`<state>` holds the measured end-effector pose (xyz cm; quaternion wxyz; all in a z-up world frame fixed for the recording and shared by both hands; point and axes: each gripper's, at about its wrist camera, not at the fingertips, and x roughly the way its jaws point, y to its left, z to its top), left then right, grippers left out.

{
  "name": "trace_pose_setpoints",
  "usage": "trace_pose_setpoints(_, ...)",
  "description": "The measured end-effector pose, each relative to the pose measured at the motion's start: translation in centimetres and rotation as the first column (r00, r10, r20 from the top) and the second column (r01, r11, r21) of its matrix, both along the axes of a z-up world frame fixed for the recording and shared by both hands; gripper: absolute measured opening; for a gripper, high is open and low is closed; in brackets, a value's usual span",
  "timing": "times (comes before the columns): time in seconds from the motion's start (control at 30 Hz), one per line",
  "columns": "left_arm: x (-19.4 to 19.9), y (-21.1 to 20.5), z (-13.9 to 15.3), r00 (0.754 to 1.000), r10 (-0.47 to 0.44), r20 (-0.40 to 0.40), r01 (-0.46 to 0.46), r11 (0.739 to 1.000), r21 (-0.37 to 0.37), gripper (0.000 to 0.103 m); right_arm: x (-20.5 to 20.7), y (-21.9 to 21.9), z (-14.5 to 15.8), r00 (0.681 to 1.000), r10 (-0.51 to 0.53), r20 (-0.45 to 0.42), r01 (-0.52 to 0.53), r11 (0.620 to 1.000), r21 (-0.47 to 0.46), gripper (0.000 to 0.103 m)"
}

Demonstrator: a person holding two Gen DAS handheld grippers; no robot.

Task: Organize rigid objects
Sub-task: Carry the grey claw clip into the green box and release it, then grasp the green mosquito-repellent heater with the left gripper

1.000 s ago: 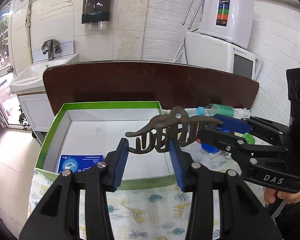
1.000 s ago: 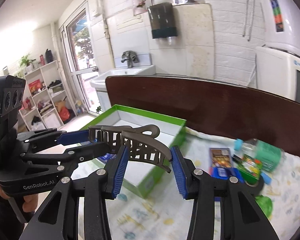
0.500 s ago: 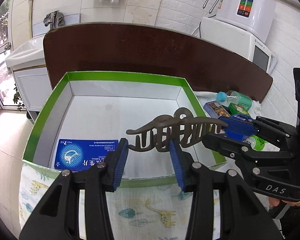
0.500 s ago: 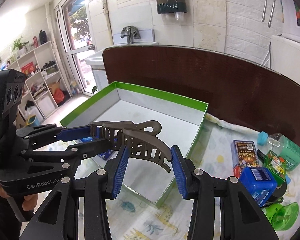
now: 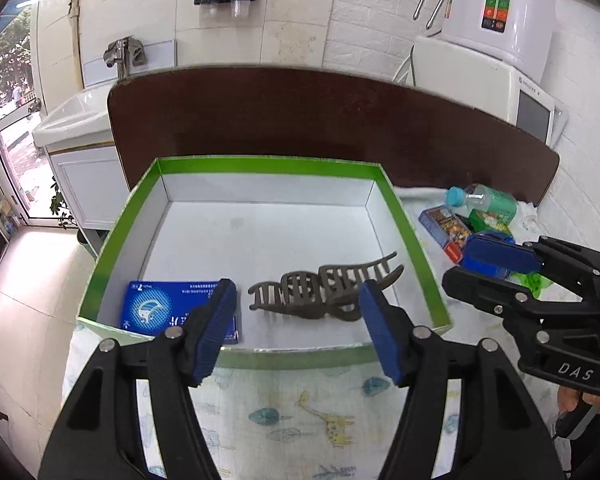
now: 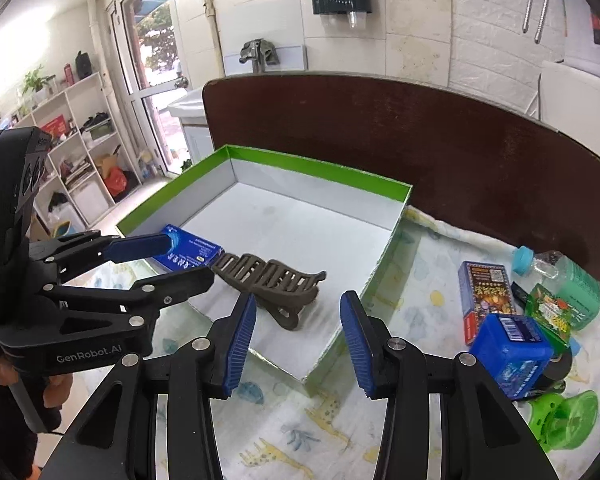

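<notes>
Green box (image 5: 268, 166) sits on the cloth, your brown hair claw (image 5: 324, 290) lying inside near its front wall, beside the blue card pack (image 5: 172, 306). Your left gripper (image 5: 296, 328) and right gripper (image 6: 298, 340) both spread wide, holding nothing.

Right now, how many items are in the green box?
2. The blue card pack lies at the near-left corner of the green box; the brown hair claw lies right of it, near the front wall. Nothing else shows inside.
</notes>
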<state>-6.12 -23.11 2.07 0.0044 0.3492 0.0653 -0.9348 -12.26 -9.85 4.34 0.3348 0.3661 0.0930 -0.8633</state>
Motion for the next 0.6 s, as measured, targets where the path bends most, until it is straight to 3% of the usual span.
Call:
trace_pose_setpoints(0.03, 0.2, 0.4, 1.0, 1.0, 0.005, -0.027, -0.005, 1.0, 0.0, 0.074, 0.1, 0.8, 0.8, 1.0, -0.008, -0.01, 0.008, 1.0, -0.018, 0.046)
trace_pose_setpoints(0.17, 1.1, 3.3, 4.5, 0.992, -0.034, -0.124, 0.034, 0.999, -0.003, 0.08, 0.2, 4.8, 4.6, 0.998, -0.056, -0.041, 0.051, 0.993, -0.104, 0.046)
trace_pose_setpoints(0.3, 1.0, 7.2, 5.6, 0.985, -0.1, -0.141, 0.101, 0.995, 0.004, 0.08, 0.2, 10.8, 6.8, 0.986, -0.157, -0.058, 0.145, 0.973, -0.178, 0.052)
trace_pose_setpoints(0.43, 0.0, 11.7, 3.9, 0.981, -0.17, -0.093, 0.175, 0.984, 0.041, 0.08, -0.9, 18.2, 5.0, 0.943, -0.329, 0.047, 0.332, 0.92, -0.21, 0.052)
trace_pose_setpoints(0.6, -1.9, 17.3, 1.1, 0.967, -0.256, -0.002, 0.254, 0.961, 0.106, 0.079, -0.8, 24.9, 0.2, 0.883, -0.418, 0.212, 0.459, 0.863, -0.212, 0.052)
